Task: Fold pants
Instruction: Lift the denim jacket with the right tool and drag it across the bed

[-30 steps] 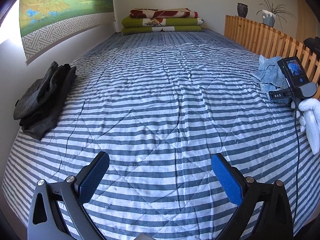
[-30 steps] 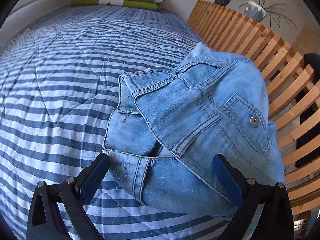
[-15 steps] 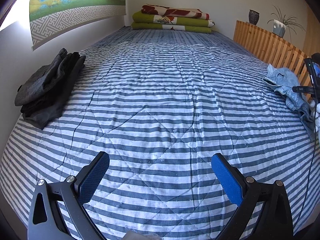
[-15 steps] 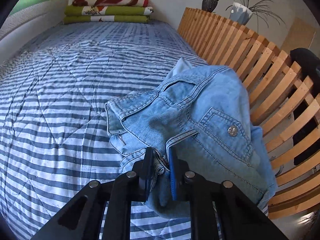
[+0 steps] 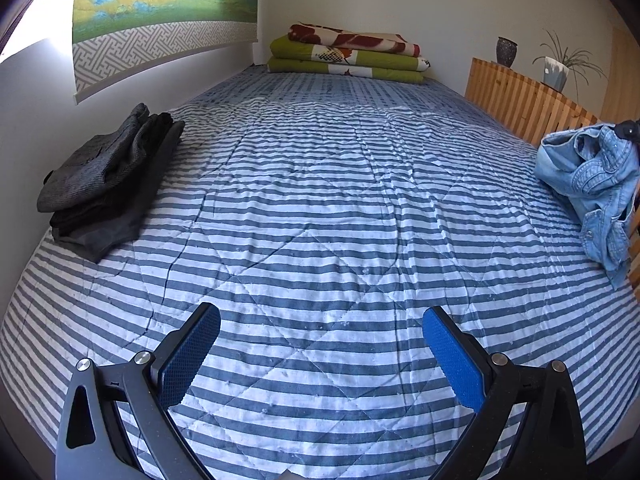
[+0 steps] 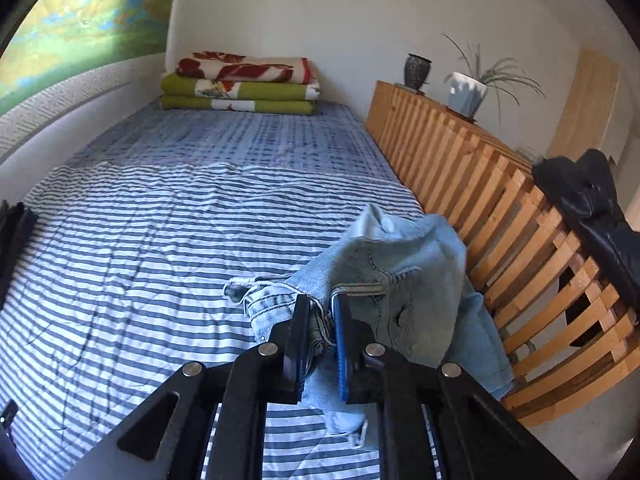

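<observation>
Left wrist view: left gripper (image 5: 320, 344) hangs wide open over the striped quilt (image 5: 320, 208), nothing between its blue pads. Folded dark clothes (image 5: 108, 184) sit by the wall at left; stacked blankets (image 5: 348, 58) at the far end. The jeans (image 5: 596, 184) hang bunched at the right edge, against the slatted rail (image 5: 524, 108). Right wrist view: right gripper (image 6: 322, 320) is closing, pads pinching a denim fold; the jeans dangle just beside the rail. Only here: a black garment (image 6: 592, 208) draped over the rail, close vase (image 6: 417, 71) and plant (image 6: 468, 94).
</observation>
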A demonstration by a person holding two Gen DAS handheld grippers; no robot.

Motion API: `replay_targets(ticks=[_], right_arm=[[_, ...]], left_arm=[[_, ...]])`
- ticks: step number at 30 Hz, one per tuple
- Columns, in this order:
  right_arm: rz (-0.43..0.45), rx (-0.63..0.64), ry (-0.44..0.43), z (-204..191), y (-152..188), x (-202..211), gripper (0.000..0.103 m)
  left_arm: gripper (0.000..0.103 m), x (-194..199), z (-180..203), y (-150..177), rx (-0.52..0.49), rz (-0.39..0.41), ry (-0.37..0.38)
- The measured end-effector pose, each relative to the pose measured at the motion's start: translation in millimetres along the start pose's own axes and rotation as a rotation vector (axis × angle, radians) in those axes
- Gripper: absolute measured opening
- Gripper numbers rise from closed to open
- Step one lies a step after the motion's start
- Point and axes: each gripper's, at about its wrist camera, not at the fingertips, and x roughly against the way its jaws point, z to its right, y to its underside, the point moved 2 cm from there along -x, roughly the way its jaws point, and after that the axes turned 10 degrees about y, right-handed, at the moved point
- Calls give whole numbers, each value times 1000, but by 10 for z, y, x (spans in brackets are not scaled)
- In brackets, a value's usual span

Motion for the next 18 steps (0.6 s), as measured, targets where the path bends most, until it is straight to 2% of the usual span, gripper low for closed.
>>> replay_targets(ticks=[5, 10, 15, 18], right_arm=[[58, 56, -170, -770, -169, 650, 10], [127, 134, -368, -1767, -253, 1215, 10], [126, 125, -587, -2662, -261, 1543, 10], [87, 181, -680, -3163, -96, 1555, 11]], left_arm=[[103, 104, -334, -34, 52, 27, -30], [103, 282, -943, -28, 163, 57, -77], [103, 546, -1608, 53, 270, 117, -157], [102, 590, -1902, 121, 319, 117, -181]])
